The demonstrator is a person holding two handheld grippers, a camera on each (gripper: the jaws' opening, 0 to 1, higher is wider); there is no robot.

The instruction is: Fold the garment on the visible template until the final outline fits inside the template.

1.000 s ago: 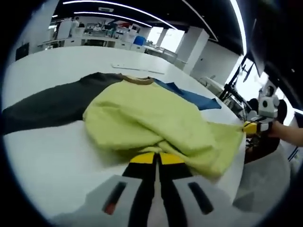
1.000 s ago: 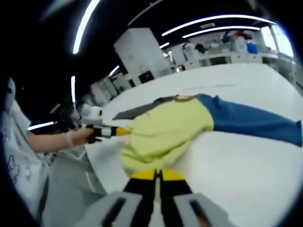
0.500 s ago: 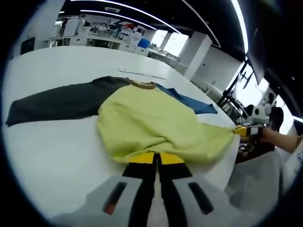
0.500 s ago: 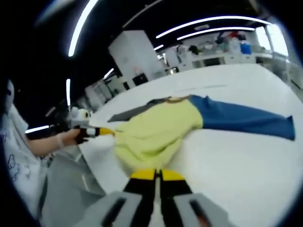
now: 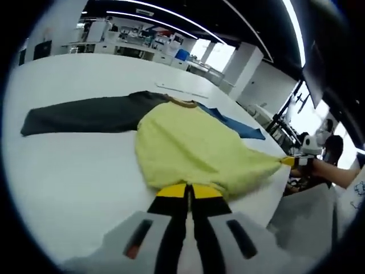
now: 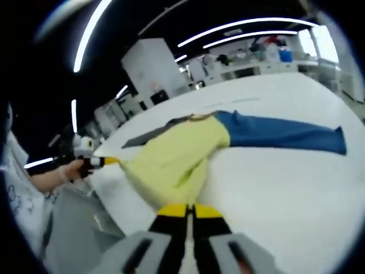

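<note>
Both pairs of fingers are pressed together on the hem of the garment [image 5: 194,148]: the left gripper [image 5: 189,193] pinches one bottom corner, the right gripper [image 6: 190,212] the other. Its yellow body lies stretched between them on the white tabletop [image 5: 68,165], one sleeve dark grey [image 5: 85,114], the other blue [image 6: 279,132]. Behind is an open room with ceiling light strips, white pillars and benches.
</note>
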